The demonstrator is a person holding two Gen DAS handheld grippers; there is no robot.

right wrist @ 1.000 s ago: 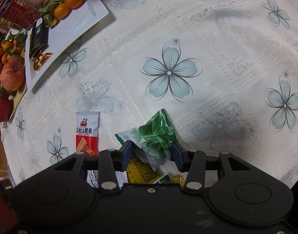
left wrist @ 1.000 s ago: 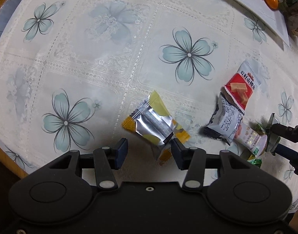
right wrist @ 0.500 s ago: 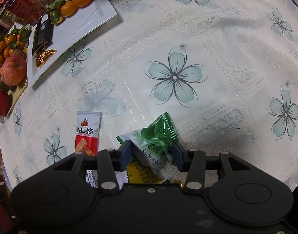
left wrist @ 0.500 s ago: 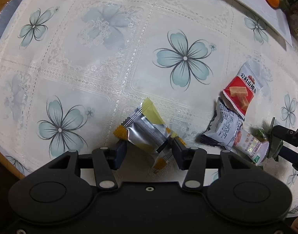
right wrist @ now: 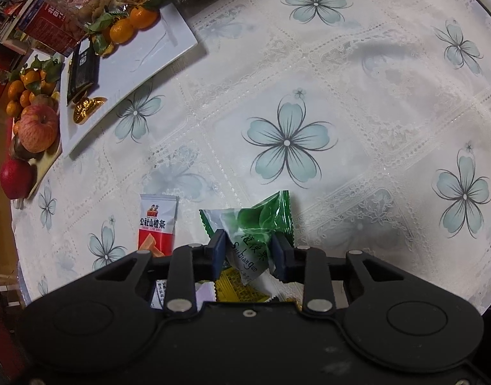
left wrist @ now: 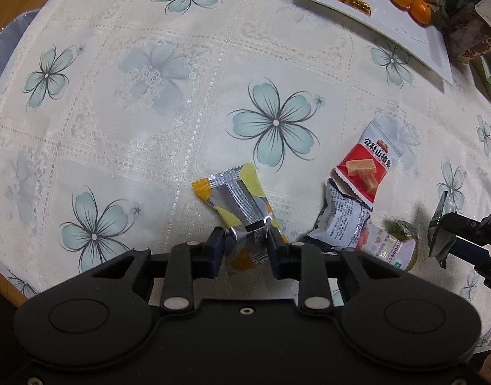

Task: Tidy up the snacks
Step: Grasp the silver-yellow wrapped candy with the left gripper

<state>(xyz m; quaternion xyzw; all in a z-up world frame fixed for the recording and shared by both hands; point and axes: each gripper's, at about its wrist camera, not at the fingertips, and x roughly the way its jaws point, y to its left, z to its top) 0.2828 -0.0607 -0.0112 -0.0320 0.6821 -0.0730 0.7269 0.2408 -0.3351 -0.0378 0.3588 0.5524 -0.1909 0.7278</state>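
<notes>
My left gripper (left wrist: 245,244) is shut on a silver and yellow snack packet (left wrist: 237,200) that lies on the flowered tablecloth. My right gripper (right wrist: 249,250) is shut on a green and clear candy packet (right wrist: 260,224) and holds it off the cloth; it also shows at the right edge of the left wrist view (left wrist: 439,224). A red and white hawthorn-strip packet (left wrist: 369,160) (right wrist: 156,224), a white printed packet (left wrist: 340,216) and another packet (left wrist: 390,245) lie between the grippers. A yellow packet (right wrist: 236,288) lies under my right gripper.
A white rectangular tray (right wrist: 133,54) (left wrist: 406,29) at the far side holds a dark packet (right wrist: 81,70), gold coins (right wrist: 86,106) and tangerines (right wrist: 130,24). Apples (right wrist: 38,128) and boxes stand beyond it. The table edge is close behind both grippers.
My left gripper moved forward over the silver and yellow packet and shut on it. My right gripper rose slightly with the green packet still held.
</notes>
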